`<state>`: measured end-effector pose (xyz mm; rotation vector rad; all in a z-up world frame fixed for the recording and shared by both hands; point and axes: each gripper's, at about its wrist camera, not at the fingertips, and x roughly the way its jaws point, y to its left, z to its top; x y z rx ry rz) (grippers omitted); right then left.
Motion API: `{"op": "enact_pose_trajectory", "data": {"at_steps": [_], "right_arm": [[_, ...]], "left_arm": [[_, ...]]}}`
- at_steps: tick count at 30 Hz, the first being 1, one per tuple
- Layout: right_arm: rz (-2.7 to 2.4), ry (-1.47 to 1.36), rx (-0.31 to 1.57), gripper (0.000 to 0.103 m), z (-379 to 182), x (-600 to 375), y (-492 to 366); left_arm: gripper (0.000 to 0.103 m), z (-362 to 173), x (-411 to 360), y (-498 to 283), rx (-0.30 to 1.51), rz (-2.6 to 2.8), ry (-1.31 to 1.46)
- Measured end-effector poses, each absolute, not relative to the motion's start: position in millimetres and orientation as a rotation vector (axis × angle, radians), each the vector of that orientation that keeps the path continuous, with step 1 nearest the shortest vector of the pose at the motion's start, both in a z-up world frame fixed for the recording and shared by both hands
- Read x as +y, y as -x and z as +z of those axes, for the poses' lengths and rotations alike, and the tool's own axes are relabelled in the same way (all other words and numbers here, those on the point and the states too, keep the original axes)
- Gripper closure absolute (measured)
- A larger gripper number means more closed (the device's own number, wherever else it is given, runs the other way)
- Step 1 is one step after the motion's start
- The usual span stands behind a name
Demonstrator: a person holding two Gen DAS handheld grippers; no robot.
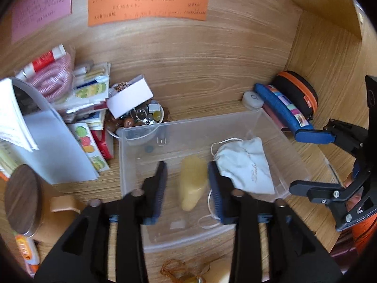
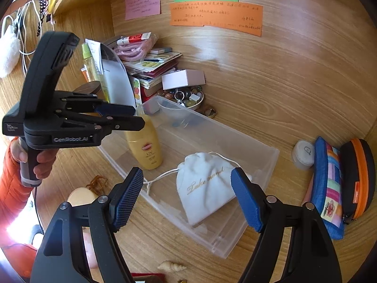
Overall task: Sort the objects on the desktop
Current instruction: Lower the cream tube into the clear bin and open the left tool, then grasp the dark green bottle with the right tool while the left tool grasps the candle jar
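Black fingers with blue pads filled the front of both views. One left gripper [image 1: 187, 188] hung over the clear plastic box [image 1: 271, 122], and its jaws stood a little apart on each side of the yellow plastic bottle [image 1: 192, 184]. That bottle stood upright inside the box, and the pads did not seem to press on it, so I think it had been let go. Over on the other side, the right gripper [image 2: 188, 198] waited with its jaws wide apart and nothing between them, above the white cloth drawstring bag [image 2: 207, 184] lying in the same box.

Two things were in the box, so the sorting looked started but far from done. A bowl of little stones and rings [image 2: 188, 99], a blue patchwork pouch [image 2: 329, 188], a round black and orange case [image 2: 362, 176] and a seashell [image 2: 170, 266] were outside it on the wooden desk [image 2: 271, 82].
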<state>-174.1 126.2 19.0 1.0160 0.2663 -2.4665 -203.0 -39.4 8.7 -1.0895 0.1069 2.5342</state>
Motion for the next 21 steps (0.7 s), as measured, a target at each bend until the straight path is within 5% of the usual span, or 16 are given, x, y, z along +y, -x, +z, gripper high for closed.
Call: {"op": "enact_pose_trajectory", "data": {"at_steps": [7,15,21], "right_arm": [[-2.537,-0.974,0.274,0.029,26,124,140],[-2.594,-0.945,0.266,0.029,18,119,100],[-2.629,-0.945,0.235,0.029,11,127,73]], "left_arm": [[0.030,21,-44,161,0.163,2.582,1.010],[0.013,19,-45,116,0.187,2.599,0.969],[0.010,10,-54,91,0.152,2.586,0.970]]}}
